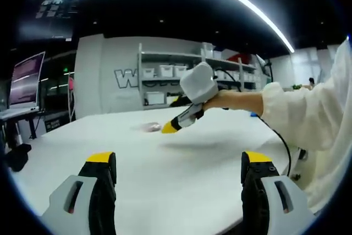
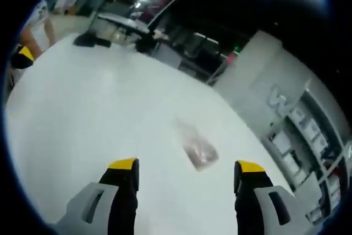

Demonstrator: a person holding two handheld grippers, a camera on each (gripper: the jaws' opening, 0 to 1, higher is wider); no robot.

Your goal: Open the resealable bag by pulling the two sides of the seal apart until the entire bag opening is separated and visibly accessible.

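Note:
A small clear resealable bag (image 2: 197, 149) with something pinkish inside lies flat on the white table (image 2: 82, 114). My right gripper (image 2: 187, 166) hovers just short of it, jaws wide apart and empty. From the left gripper view the bag (image 1: 148, 127) is a faint patch far across the table. The right gripper (image 1: 169, 127) comes in from the right there, held by a hand in a white sleeve, its yellow tips right beside the bag. My left gripper (image 1: 179, 160) stands open and empty over the near part of the table, well back from the bag.
White shelves with storage boxes (image 1: 165, 72) stand against the far wall. A monitor (image 1: 25, 78) on a desk is at the left. A black cable (image 1: 283, 144) trails over the table's right edge. More desks and dark gear (image 2: 126, 31) lie beyond the far edge.

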